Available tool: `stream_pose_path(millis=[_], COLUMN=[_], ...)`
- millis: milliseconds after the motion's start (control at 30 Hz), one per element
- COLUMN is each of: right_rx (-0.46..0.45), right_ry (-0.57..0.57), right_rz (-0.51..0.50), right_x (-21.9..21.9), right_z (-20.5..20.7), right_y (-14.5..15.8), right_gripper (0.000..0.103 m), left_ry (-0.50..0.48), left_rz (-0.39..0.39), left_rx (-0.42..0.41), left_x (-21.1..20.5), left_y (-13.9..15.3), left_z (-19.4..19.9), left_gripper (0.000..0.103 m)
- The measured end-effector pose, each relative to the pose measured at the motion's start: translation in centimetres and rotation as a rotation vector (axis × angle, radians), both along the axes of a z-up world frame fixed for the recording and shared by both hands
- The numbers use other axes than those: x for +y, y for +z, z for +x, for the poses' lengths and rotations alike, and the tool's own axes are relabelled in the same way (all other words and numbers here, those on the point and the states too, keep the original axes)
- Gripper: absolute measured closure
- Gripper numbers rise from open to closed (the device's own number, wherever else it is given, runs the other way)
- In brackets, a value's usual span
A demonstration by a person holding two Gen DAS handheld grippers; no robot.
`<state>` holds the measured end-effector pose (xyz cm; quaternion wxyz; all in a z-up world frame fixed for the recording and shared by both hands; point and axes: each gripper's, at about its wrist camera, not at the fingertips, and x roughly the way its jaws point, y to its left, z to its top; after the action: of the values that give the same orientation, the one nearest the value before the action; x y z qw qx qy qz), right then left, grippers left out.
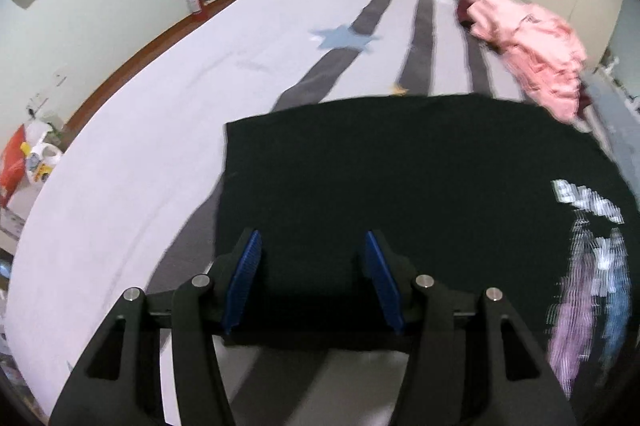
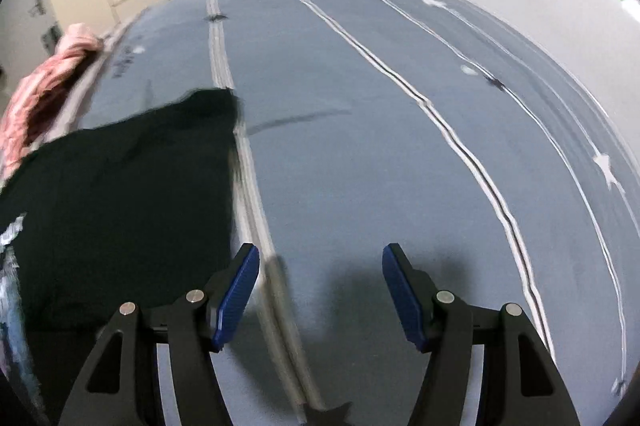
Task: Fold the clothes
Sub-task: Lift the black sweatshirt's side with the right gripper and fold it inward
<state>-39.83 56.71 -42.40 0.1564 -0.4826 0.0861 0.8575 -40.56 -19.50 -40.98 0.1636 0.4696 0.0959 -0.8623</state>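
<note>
Black shirt (image 1: 400,178) flat on bed (image 1: 160,146), under left gripper (image 1: 312,246), at 9 o'clock of right gripper (image 2: 320,258). Both half-open, empty. Long axis 9-to-3. Left nearer.

Both cameras look steeply down onto the bed (image 1: 140,154) from close above. The left wrist view sits over the black T-shirt (image 1: 400,178), facing toward the pink clothes (image 1: 532,50) and the wall behind. The right wrist view hangs beside the T-shirt's edge, over bare bedspread. They share the T-shirt (image 2: 120,194) and the pink clothes (image 2: 44,86).
</note>
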Motion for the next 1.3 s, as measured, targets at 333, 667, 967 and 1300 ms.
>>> stream_pose_path(millis=[333, 667, 967, 1300], right_rx=[-0.002, -0.017, 0.016, 0.122], right_ry=[0.002, 0.046, 0.065, 0.328], right_rz=[-0.154, -0.098, -0.081, 0.016], right_x=[-3.4, -5.0, -7.5, -27.9], right_z=[-1.6, -1.7, -1.9, -0.4], right_y=[-2.6, -2.7, 0.7, 8.2], right_gripper=[0.042, 0.066, 0.091, 0.092], left_ry=[-0.069, 0.02, 0.045, -0.027], left_rz=[0.038, 0.036, 0.067, 0.105], left_rx=[0.005, 0.033, 0.074, 0.106], left_x=[3.2, -0.1, -4.8, -13.2], left_y=[0.3, 1.3, 1.9, 2.5], left_z=[1.5, 4.6, 7.4, 11.3], left_gripper=[0.051, 0.051, 0.051, 0.051])
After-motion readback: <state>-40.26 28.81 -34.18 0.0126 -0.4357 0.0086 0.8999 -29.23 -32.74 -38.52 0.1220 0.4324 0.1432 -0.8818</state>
